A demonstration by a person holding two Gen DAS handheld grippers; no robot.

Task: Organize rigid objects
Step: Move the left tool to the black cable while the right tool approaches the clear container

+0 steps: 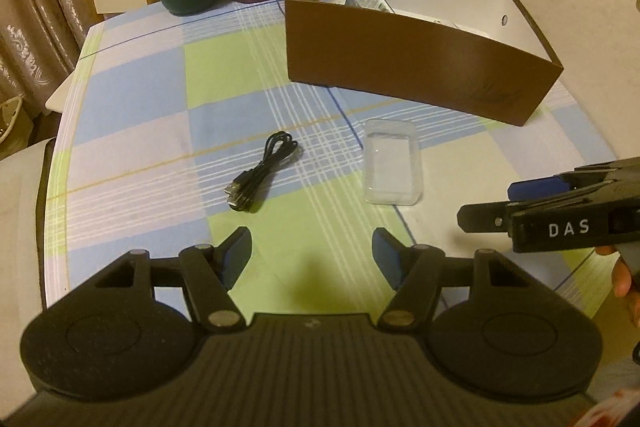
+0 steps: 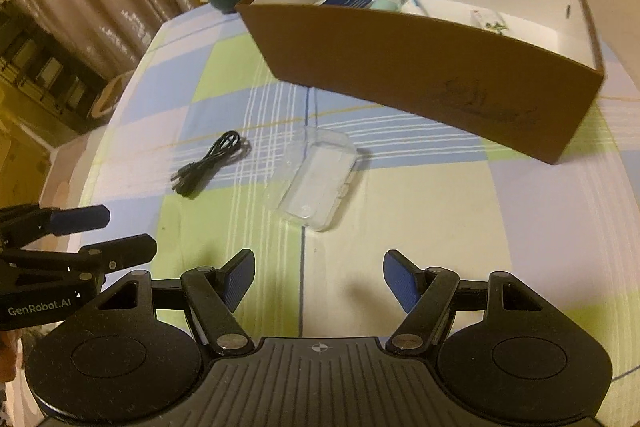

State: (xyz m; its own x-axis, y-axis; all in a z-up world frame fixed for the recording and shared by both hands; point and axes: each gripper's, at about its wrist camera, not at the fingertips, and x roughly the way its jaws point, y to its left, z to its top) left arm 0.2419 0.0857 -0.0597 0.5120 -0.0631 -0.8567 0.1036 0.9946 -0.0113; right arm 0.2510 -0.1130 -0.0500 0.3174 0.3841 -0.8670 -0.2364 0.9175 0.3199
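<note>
With right gripper (image 2: 318, 277) gaping and empty above clear plastic case (image 2: 316, 181) at frame centre, lower squarely over its long sides, pinch gently, lift toward brown box (image 2: 400, 75) at upper right, keeping empty, wide-open left gripper (image 1: 312, 253) clear.

Warm yellowish indoor light is washing over both views, kinda dim, with soft shadows sitting under the brown box (image 1: 420, 63) and on the checked tablecloth (image 1: 160, 131). Fisheye is bending the edges hard, and everything's looking a bit soft and noisy.
</note>
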